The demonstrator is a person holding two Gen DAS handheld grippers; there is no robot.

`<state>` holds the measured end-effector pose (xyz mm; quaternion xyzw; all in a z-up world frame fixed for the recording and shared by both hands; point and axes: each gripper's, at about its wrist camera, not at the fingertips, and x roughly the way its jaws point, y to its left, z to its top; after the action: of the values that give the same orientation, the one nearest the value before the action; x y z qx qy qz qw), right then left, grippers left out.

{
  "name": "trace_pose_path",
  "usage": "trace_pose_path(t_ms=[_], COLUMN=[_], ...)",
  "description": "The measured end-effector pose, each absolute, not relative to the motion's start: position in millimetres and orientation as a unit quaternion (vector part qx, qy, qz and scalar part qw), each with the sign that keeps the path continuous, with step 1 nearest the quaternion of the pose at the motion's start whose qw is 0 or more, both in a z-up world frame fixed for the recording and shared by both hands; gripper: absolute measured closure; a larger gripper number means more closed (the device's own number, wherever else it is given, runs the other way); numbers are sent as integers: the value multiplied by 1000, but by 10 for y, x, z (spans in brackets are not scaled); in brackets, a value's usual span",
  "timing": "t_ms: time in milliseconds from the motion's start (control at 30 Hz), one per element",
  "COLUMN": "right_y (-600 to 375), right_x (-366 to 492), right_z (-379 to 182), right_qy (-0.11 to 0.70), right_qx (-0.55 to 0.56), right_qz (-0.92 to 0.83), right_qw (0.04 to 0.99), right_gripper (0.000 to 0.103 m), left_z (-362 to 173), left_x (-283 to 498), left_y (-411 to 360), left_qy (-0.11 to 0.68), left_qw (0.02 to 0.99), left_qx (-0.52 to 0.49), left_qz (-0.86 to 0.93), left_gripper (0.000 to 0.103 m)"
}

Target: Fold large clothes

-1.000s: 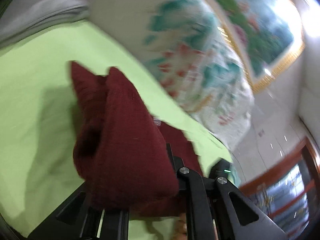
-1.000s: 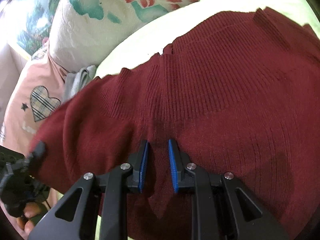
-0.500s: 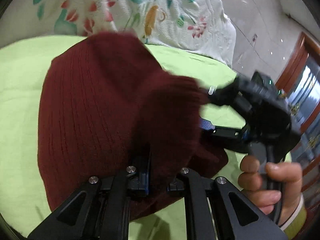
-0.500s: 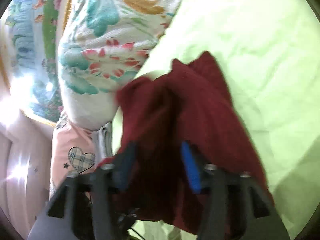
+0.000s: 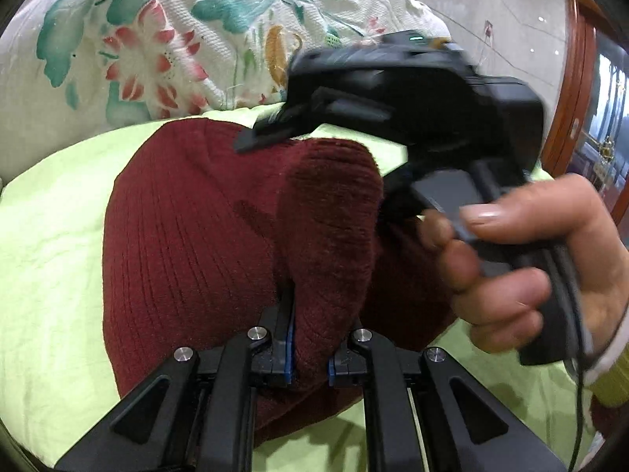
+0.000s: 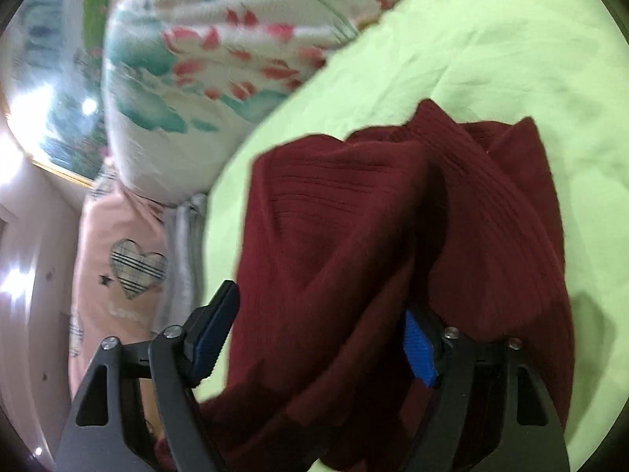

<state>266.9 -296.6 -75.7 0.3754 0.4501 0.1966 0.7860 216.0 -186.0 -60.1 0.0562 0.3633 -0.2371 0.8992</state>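
Dark red ribbed knit sweater, bunched, is laid on the lime-green bed sheet below the floral quilted pillow. A thick fold is pinched narrowly by the left tongs. The right tongs are closing, with sweater fabric between the pads; contact cannot be told.

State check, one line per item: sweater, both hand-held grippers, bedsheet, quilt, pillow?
dark red knit sweater: bunched and partly folded, lying on the sheet.
left hand-held gripper: shut on a thick fold of the sweater.
right hand-held gripper: jaws closing, sweater between them, pads not pressing.
light green bedsheet: spread flat, lightly wrinkled.
floral quilt: piled up behind the sweater.
pink heart pillow: wedged beside the quilt.
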Motion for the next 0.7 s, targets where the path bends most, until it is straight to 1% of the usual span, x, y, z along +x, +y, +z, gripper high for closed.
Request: trace_pose_path(t_ms=[33, 67, 100, 133, 267, 333, 400, 533, 600, 633, 700], right_y=[-2950, -2945, -2966, -2984, -3152, -3261, -3402, -3524, -3591, -3612, -3614], right_x=[2715, 2756, 2745, 2733, 2524, 2422, 2397, 2409, 2386, 2381, 2392], right_z=[-778, -781, -764, -710, -321, -215, -314, -663, -786, -805, -811], right_qy=[460, 468, 464, 455, 382, 360, 372, 416, 414, 410, 407], right_qx=[367, 357, 354, 351, 334, 315, 313, 295, 310, 318, 323], right_qz=[191, 185, 188, 194, 222, 214, 189, 140, 139, 142, 144], right_qw=[786, 787, 790, 795, 833, 851, 853, 849, 845, 843, 842], right_gripper=[67, 76, 81, 83, 85, 85, 85, 85, 85, 85, 85], left_z=[-599, -579, -545, -493, -240, -225, -338, -722, -744, -730, -676], left_x=[2172, 2178, 2181, 2168, 2079, 2083, 2142, 2351, 2341, 2334, 2314], left_y=[-1857, -1857, -1861, -1866, -2020, -2146, -2261, -2330, -2327, -2316, -2246], left_qy=[365, 364, 363, 358, 321, 320, 338, 399, 397, 399, 404], left_qw=[899, 898, 898, 899, 906, 901, 889, 862, 862, 861, 856], left_qx=[53, 51, 47, 43, 51, 54, 53, 19, 21, 21, 11], left_qz=[-238, -240, -243, -249, -272, -287, -304, -312, -314, -315, -322], left_gripper=[93, 93, 93, 93, 93, 93, 93, 93, 92, 90, 89])
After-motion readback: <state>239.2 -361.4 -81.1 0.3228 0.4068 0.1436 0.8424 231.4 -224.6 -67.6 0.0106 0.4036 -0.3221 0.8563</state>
